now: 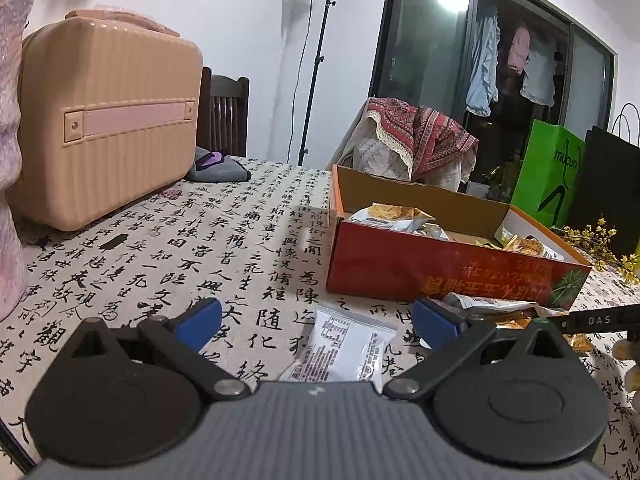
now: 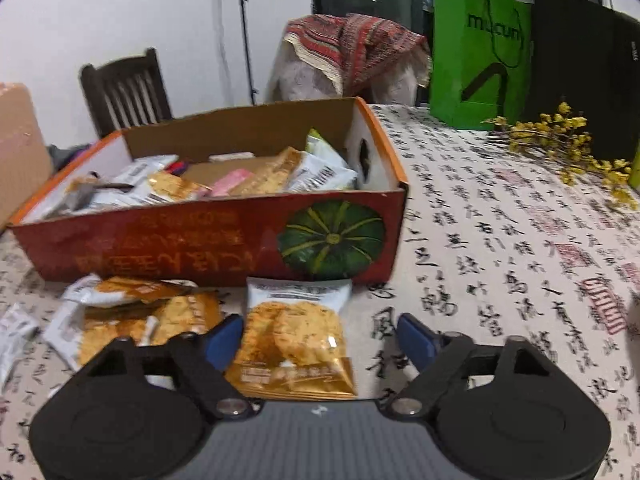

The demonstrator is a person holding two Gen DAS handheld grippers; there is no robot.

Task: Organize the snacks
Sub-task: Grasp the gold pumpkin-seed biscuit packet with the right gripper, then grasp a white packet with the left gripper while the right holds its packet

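The right gripper [image 2: 320, 338] has its jaws spread around a gold cracker packet [image 2: 294, 342] at lower centre, pads not yet pressing. The left gripper [image 1: 316, 320] gapes over a white packet [image 1: 344, 346]. The slick wrapper may slip sideways short of the red box [image 2: 224, 240] above.

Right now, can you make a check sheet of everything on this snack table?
Surface: tablecloth printed with calligraphy.
Job's things: red box holding snacks; cracker packet and other packets lying loose before it; white packet.
Clutter: pink case, yellow flowers, green bag.
Grippers: left gripper open; right gripper open around the cracker packet.
Cables: lamp-stand cord.
Surroundings: wooden chair, dark window.
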